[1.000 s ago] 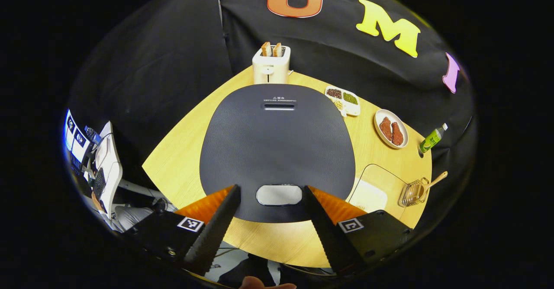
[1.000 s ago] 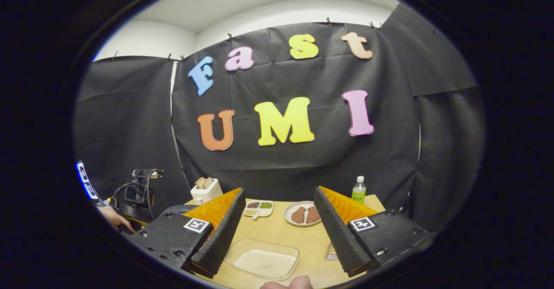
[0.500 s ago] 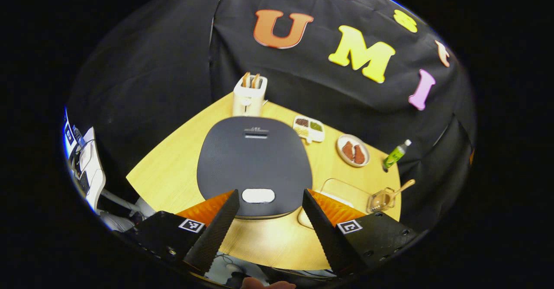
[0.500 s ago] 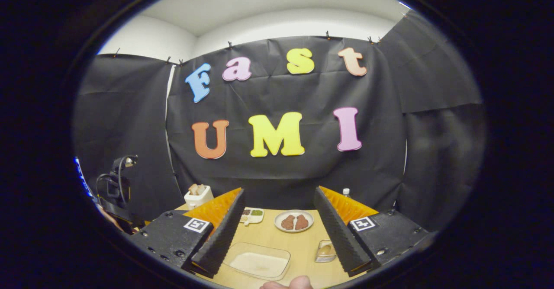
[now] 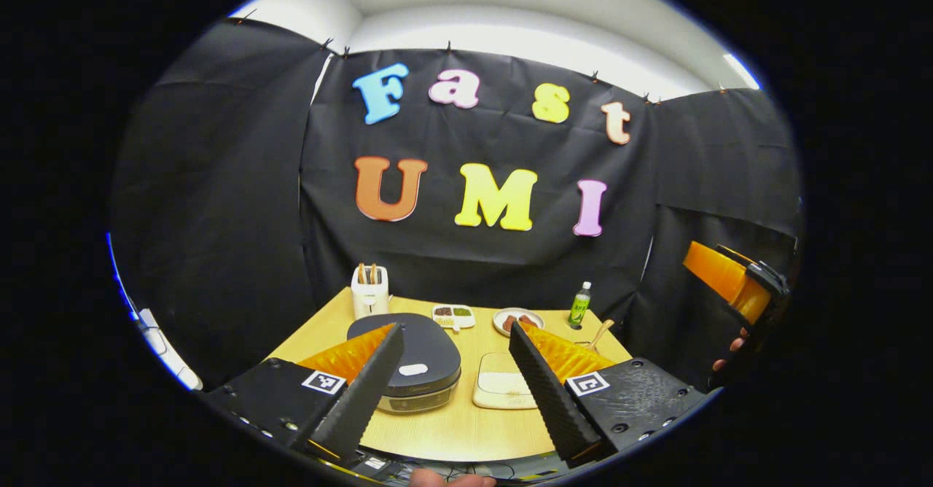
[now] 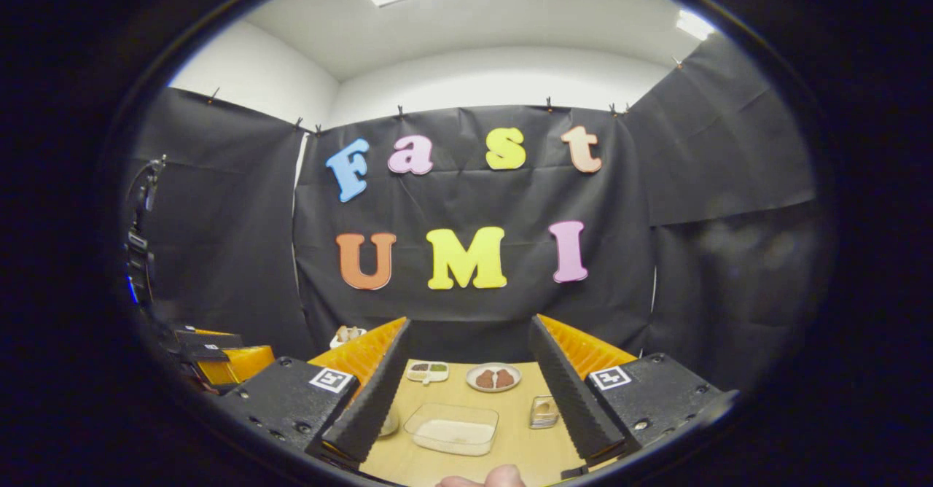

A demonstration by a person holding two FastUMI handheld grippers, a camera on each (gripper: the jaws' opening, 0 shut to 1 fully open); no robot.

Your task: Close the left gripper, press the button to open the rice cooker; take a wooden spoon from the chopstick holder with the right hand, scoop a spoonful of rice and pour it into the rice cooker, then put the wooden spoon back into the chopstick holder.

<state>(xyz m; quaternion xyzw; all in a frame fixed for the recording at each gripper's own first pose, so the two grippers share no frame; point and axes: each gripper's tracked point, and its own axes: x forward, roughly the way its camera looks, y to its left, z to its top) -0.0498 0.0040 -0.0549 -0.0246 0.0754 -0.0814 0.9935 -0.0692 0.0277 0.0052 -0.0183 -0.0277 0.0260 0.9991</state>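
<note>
Left tongs [image 5: 455, 381]: wide apart, empty; rice cooker [image 5: 412, 363] lid down, partly behind left finger. Right tongs [image 6: 466, 392]: wide apart, empty; chopstick holder [image 6: 543, 411] by right finger, contents unclear.

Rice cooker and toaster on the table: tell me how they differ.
The rice cooker is low and wide with a flat dark lid; the toaster is a tall, narrow, pale box. The rice cooker's lid is shut, while the toaster's top has toast slices poking out. The rice cooker sits nearer the camera, the toaster behind it by the wall. Both stand upright on the wooden table.
</note>
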